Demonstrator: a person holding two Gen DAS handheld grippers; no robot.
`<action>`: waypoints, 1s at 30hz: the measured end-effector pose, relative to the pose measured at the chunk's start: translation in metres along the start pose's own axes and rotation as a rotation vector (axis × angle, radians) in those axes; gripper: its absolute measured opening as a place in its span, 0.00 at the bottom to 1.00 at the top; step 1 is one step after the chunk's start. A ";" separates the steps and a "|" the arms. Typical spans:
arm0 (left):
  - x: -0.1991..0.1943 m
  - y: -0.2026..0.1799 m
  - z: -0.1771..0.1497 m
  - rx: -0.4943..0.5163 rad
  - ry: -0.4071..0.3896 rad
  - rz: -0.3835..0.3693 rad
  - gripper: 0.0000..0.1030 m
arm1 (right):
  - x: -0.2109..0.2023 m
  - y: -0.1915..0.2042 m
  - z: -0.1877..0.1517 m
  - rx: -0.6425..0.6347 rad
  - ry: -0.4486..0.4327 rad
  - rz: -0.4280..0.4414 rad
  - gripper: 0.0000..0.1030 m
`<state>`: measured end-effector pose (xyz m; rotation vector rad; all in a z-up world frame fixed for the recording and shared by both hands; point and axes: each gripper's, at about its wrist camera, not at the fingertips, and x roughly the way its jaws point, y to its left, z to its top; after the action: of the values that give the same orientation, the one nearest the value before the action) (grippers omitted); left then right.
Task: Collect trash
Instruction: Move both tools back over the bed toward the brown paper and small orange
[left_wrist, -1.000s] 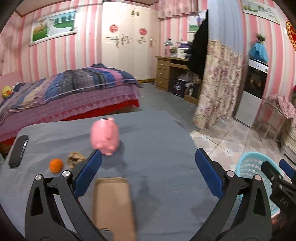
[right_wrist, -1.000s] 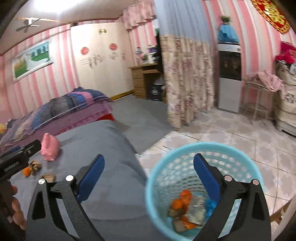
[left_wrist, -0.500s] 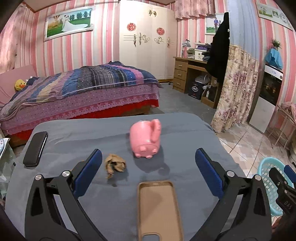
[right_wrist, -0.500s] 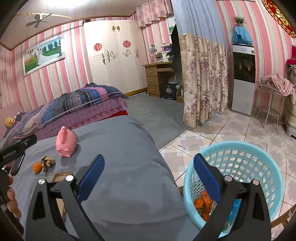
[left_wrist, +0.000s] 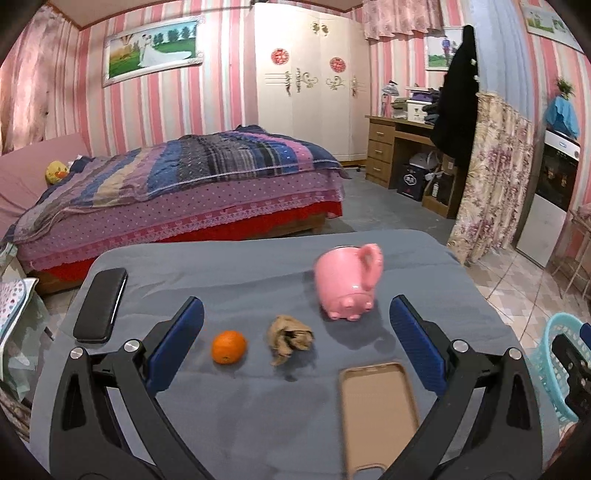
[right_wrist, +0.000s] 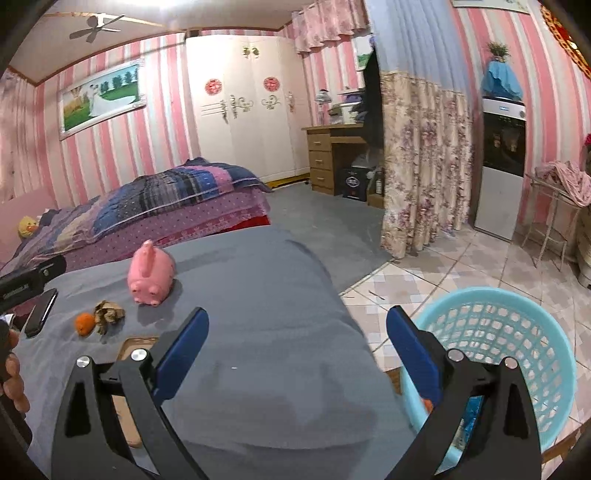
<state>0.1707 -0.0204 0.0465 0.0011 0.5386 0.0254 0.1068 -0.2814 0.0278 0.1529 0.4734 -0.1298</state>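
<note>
**Two scraps left on the counter, basket partly filled**

Over the grey-clothed counter, the left tongs hang wide open and empty, their blue pads either side of the two pieces that look like the remaining trash: an orange and a crumpled brown paper wad, lying just beside each other near the middle of the counter. The right tongs are likewise spread apart and hold nothing; they sit over the counter's right edge, next to the light-blue basket that stands on the tiled floor just off that edge.

Some collecting seems done: through the basket's mesh, bits of orange and blue show at the bottom, though the right tongs hide most of them. Judging by the layout, the paper wad and the orange are still to be picked up and dropped in.

Other things on the counter are probably not trash: a pink pig-shaped mug lying on its side toward the far right, a tan phone case near the front edge, and a black phone by the left edge.

As for writing, the left tool's black body, seen in the right view, carries a small white label, too blurred to read. Red round emblems on the white wardrobe are also illegible.
</note>
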 end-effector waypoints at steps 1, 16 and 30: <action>0.002 0.004 0.001 -0.010 0.005 0.001 0.95 | 0.001 0.006 0.000 -0.014 0.000 0.005 0.92; 0.017 0.027 -0.003 -0.047 0.045 0.037 0.95 | 0.007 0.030 -0.010 -0.067 0.025 0.021 0.92; 0.029 0.033 -0.010 -0.051 0.068 0.063 0.95 | 0.017 0.032 0.018 -0.046 -0.035 0.036 0.92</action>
<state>0.1893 0.0134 0.0233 -0.0322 0.6054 0.1012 0.1349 -0.2545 0.0400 0.1142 0.4384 -0.0861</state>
